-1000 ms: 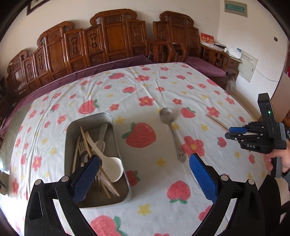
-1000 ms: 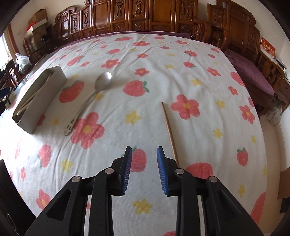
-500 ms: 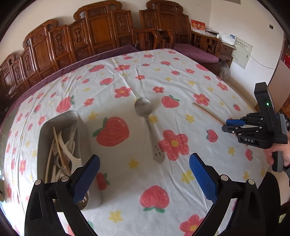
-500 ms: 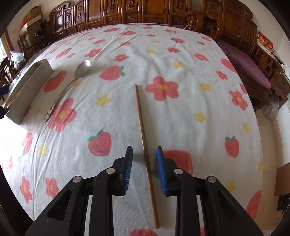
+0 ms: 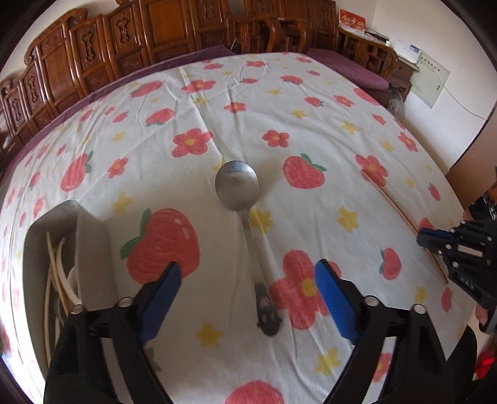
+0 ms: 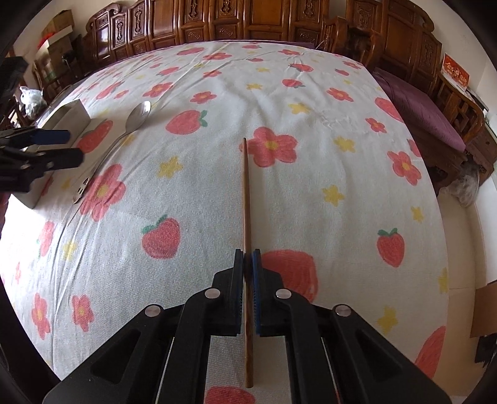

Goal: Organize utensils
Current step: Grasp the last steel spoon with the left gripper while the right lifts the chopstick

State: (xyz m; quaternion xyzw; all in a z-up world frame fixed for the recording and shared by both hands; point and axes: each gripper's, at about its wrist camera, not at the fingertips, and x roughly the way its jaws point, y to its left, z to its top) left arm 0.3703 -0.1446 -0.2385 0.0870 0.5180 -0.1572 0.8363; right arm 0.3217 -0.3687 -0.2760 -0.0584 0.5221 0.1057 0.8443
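Note:
A long metal spoon [image 5: 237,186] lies on the flowered cloth, bowl away from me. My left gripper [image 5: 247,273] hangs over its handle with one finger on each side; the jaws are closing and the pads are still clear of the handle. A brown wooden chopstick [image 6: 247,192] lies lengthwise on the cloth, and my right gripper [image 6: 247,254] is shut on its near part. The metal tray [image 5: 93,248] at far left holds several pale utensils [image 5: 52,264]. The other views also show the spoon [image 6: 141,113], tray [image 6: 74,108], left gripper [image 6: 73,147], chopstick [image 5: 394,205] and right gripper [image 5: 424,237].
Carved wooden chairs [image 6: 217,21] line the far side of the table, with a purple-cushioned bench [image 6: 419,105] on the right. The strawberry-and-flower tablecloth [image 6: 310,93] covers the whole top. The table's right edge drops to a pale floor [image 6: 484,217].
My left gripper has moved right and down from the tray to the spoon, and its jaws have narrowed. My right gripper has lined up over the chopstick and shut on it.

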